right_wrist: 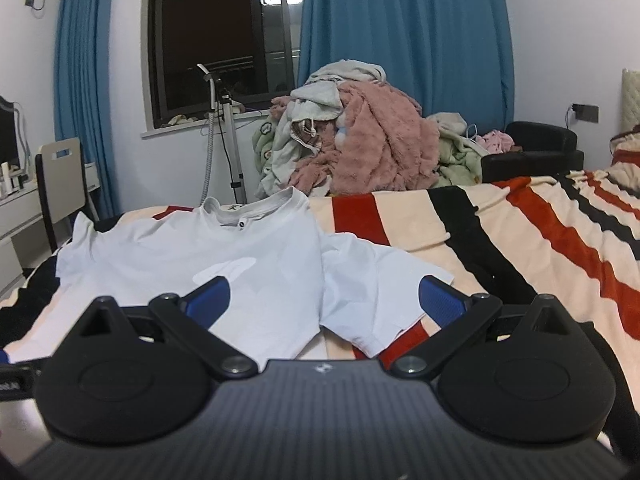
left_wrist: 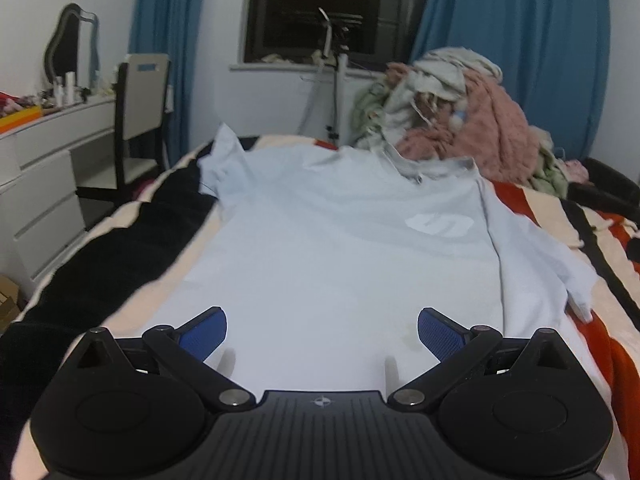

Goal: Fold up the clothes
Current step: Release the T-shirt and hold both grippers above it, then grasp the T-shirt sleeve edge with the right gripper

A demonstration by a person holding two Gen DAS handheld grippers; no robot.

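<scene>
A pale blue T-shirt lies spread flat on the striped bed, collar at the far end, a white logo on its chest. My left gripper hovers open over the shirt's lower hem area, blue pads wide apart, nothing between them. In the right wrist view the same T-shirt lies ahead with its right sleeve spread out sideways. My right gripper is open just above that sleeve and the shirt's side edge, holding nothing.
A striped red, black and cream blanket covers the bed. A heap of clothes is piled at the far end by the blue curtains. A white dresser and chair stand left; a stand sits by the window.
</scene>
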